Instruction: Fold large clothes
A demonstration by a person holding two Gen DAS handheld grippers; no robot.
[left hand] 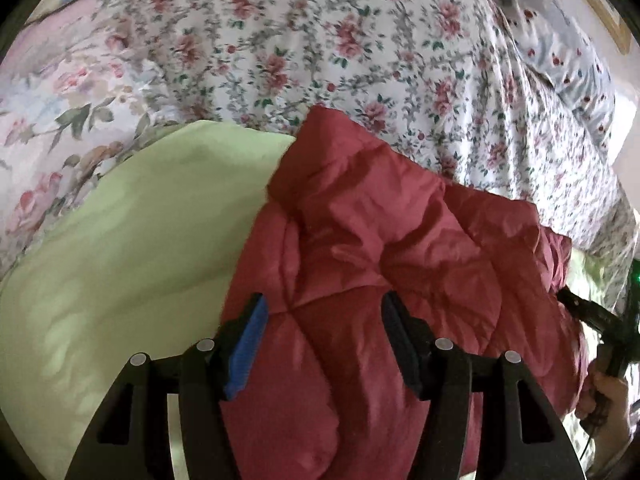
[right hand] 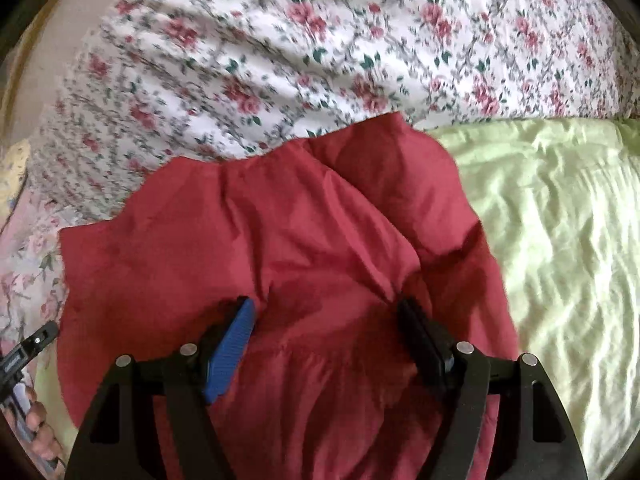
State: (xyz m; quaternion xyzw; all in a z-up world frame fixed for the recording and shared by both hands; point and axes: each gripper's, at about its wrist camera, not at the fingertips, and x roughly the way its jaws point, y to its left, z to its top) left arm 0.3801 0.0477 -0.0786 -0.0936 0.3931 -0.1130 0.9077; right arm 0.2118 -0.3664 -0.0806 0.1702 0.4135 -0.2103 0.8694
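Red coat: a big puffy red coat lies bunched up on the bed, partly on the green sheet and partly up against the flowery blanket. In the right wrist view the red coat fills the middle, with soft folds and puffy stitched squares.

Left gripper: the left gripper is right over the coat. Its fingers are spread wide apart, one with a blue pad and one black. Red cloth shows in the gap between them, but they are not squeezing it. I cannot tell if the tips touch the coat.

Right gripper: the right gripper is also over the coat. Its fingers are spread wide too, blue pad on one side and black on the other. Nothing is pinched.

Green sheet: a light green sheet lies flat under the coat, with many small wrinkles in the right wrist view.

Flowery blanket: a white blanket with little pink roses is heaped up behind the coat and touches its far edge.

Other gripper seen: at the edge of the left wrist view, part of the right gripper and the hand holding it show beside the coat.

Sharpness: both views are a bit blurry.
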